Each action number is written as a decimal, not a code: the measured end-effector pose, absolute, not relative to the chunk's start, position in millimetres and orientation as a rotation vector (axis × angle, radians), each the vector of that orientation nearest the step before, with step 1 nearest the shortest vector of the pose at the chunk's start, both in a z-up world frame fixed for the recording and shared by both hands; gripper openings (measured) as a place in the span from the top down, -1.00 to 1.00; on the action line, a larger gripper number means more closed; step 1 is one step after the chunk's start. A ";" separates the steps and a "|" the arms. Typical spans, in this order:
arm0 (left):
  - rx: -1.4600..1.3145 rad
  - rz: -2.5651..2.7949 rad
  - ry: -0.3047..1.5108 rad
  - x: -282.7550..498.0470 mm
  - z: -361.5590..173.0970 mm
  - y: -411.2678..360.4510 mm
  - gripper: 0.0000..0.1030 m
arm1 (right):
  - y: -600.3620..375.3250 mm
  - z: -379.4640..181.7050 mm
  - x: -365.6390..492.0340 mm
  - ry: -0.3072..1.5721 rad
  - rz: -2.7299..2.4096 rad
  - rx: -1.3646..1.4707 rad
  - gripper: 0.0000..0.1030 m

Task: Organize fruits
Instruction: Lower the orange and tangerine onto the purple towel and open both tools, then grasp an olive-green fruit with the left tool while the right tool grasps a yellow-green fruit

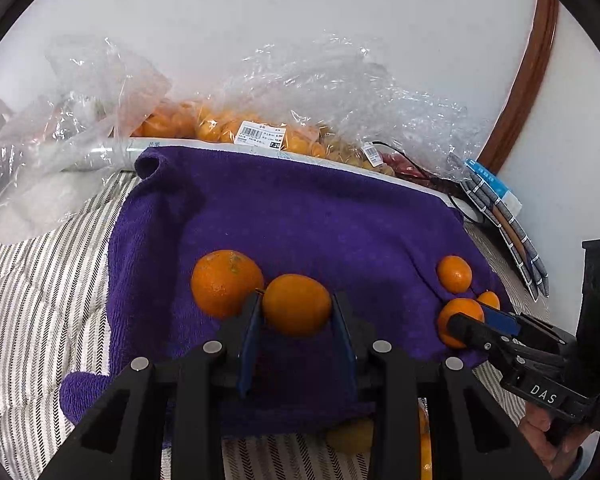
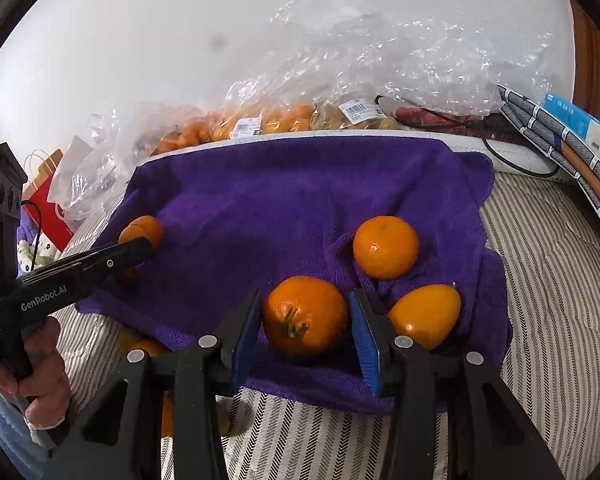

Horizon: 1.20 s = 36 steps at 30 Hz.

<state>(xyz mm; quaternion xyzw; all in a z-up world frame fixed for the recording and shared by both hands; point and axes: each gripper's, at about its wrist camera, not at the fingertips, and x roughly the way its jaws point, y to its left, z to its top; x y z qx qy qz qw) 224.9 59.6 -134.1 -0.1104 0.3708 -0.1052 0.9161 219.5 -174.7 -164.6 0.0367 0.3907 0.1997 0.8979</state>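
A striped bed [image 1: 40, 300] is carrying a purple towel [image 1: 300, 216], spread flat with rumpled edges. Behind the towel, clear plastic bags [image 1: 320, 92] are lying along the wall, holding small orange fruit with price labels showing.

The left tool [image 1: 297, 308] is pointing down at the towel, its blue pads closing narrow on an orange [image 1: 297, 305], pads touching both sides. A bigger orange [image 1: 226, 282] is sitting just beside it, touching, on the left.

The right tool [image 2: 306, 316] is straddling a stemmed orange [image 2: 305, 314] near the towel's front edge; the left pad is touching the fruit, the right one is sitting close, can't tell if it is pressing. Two more oranges are lying nearby: one [image 2: 386, 246] behind and to the right, one [image 2: 424, 314] just beside the right finger. A hand [image 2: 40, 372] is gripping the left tool's handle.
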 end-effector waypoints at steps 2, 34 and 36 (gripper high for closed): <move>-0.228 -0.217 0.763 225.8 -134.1 59.3 0.37 | -176.9 -164.0 219.2 0.806 0.415 0.088 0.12; -0.248 -0.190 0.652 171.8 -86.4 95.5 0.05 | -142.1 -170.7 145.6 0.886 0.422 0.021 0.45; -0.222 -0.186 0.686 164.0 -93.0 99.2 0.05 | -140.3 -173.4 150.1 0.896 0.427 0.041 0.45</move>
